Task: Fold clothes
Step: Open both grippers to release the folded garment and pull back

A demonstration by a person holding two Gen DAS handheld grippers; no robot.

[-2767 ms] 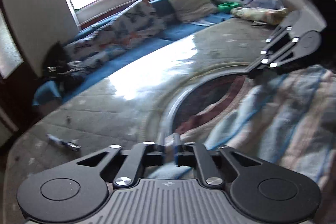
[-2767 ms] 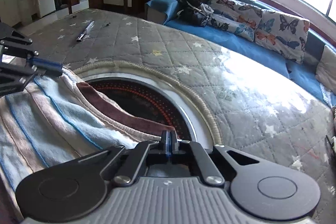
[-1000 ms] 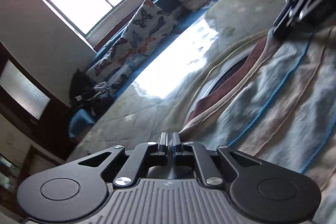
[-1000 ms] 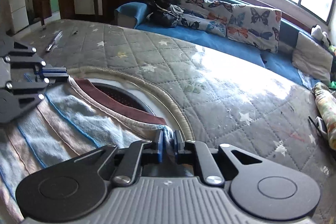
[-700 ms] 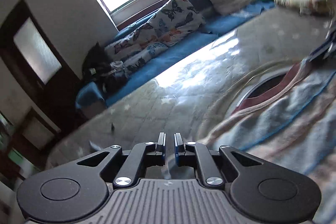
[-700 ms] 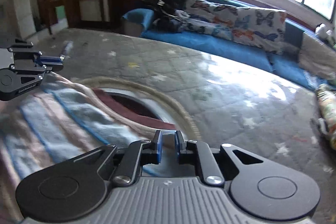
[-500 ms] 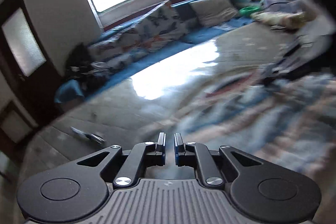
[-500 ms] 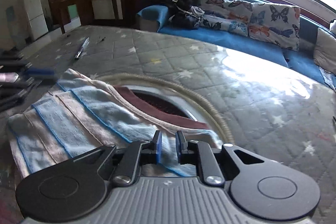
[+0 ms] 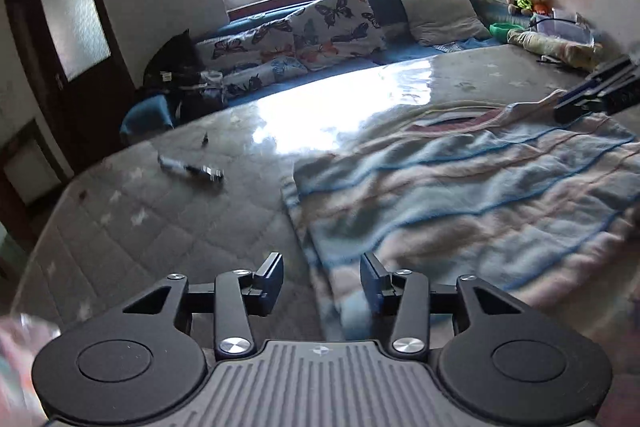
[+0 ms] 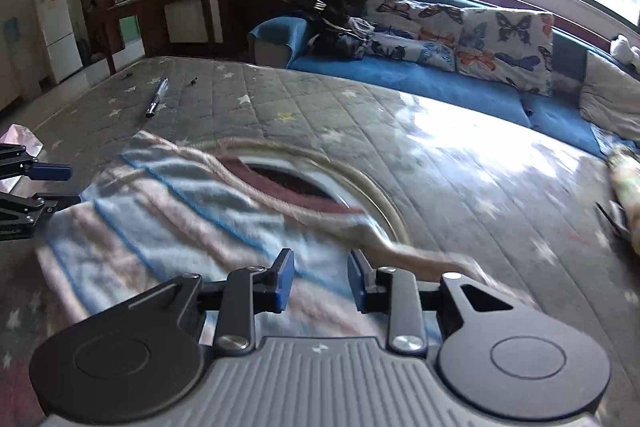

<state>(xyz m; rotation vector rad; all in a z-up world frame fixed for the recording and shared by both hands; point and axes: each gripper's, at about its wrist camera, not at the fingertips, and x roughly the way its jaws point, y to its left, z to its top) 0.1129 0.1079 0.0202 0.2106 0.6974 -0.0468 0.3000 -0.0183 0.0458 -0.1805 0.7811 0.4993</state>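
My left gripper [image 9: 321, 277] has its fingers spread wide and holds nothing; the near corner of the striped sweater [image 9: 460, 195] lies just under and between them. My right gripper [image 10: 320, 277] is likewise wide open and empty, hovering over the sweater's hem edge. The sweater lies spread on the quilted mattress [image 10: 280, 99], its maroon collar [image 10: 288, 179] open toward the far side. I judge the step in hand is taking a fresh hold for the next fold. To do it well, I should lower both grippers evenly, pinch the two near corners through both layers, and lift together so the stripes stay parallel. Farther off, a pen [image 10: 156, 103] lies on the mattress, well apart from the cloth, and beyond it the blue sofa [image 10: 400, 75].
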